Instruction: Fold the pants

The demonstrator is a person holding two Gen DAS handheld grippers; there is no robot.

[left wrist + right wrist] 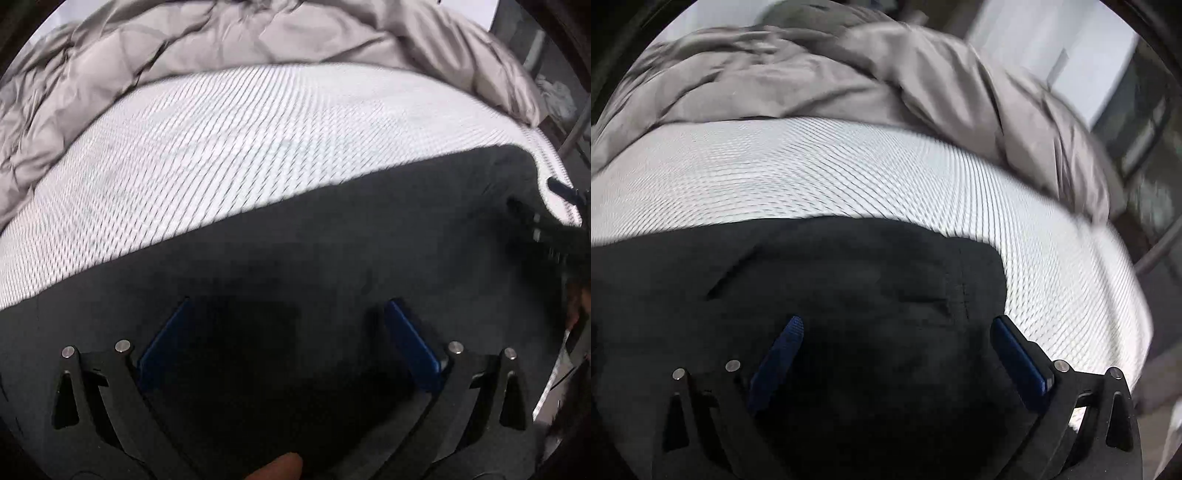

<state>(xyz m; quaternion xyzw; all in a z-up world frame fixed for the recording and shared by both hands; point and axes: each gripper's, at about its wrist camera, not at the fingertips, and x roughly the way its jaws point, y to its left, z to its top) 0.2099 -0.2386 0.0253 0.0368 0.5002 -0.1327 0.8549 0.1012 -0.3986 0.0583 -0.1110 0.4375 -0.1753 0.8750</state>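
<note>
Pants (849,277) lie flat on the mattress (849,173), ready for folding.
Left hand-held gripper (288,306) and right hand-held gripper (897,325) both hover spread wide, holding nothing, so I can grab an edge.

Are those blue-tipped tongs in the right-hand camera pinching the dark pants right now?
No, the right tongs stand wide open above the dark pants, with fabric showing in the gap between the blue fingertips.

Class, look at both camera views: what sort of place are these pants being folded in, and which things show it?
Probably a bedroom: the dark pants lie on a white woven mattress, with a rumpled grey quilt heaped behind it.
</note>
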